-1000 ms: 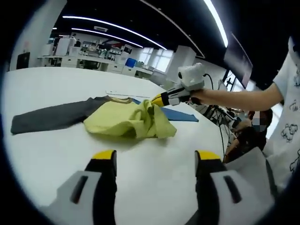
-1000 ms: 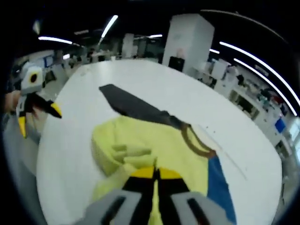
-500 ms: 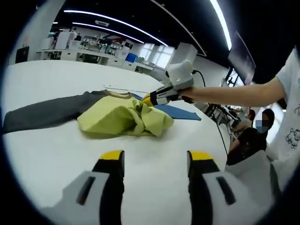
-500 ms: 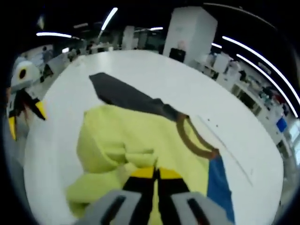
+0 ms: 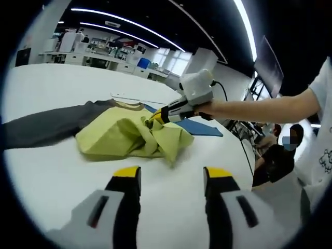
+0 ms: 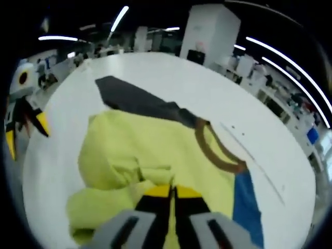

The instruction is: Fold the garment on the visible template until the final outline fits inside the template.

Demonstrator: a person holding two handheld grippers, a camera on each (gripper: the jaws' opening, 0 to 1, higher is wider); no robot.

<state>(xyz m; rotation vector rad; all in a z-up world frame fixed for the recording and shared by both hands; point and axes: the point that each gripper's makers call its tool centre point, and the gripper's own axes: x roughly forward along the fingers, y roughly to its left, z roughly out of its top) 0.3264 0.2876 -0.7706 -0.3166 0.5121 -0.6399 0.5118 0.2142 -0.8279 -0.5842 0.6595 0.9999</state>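
A yellow-green garment (image 5: 122, 136) with a dark grey sleeve (image 5: 44, 124) and a brown collar (image 6: 220, 153) lies bunched on a white table (image 5: 52, 171). Under it shows a blue template (image 5: 199, 127), seen in the right gripper view as a blue template (image 6: 245, 202). My right gripper (image 6: 173, 193) is shut on a fold of the yellow fabric and holds it over the garment's body; the same right gripper (image 5: 151, 120) comes in from the right in the left gripper view. My left gripper (image 5: 171, 177) stands open over bare table short of the garment. That left gripper (image 6: 23, 127) appears at the left edge of the right gripper view.
The person's arm (image 5: 259, 108) reaches in from the right. Another person (image 5: 277, 155) sits beyond the table's right edge. Desks and shelves (image 5: 98, 57) line the far wall. A thin line (image 6: 254, 166) runs on the table past the collar.
The right gripper has carried the pinched yellow fabric leftward across the garment, so the bunched fold now lies further over the body. The left gripper stays open near the table's front.
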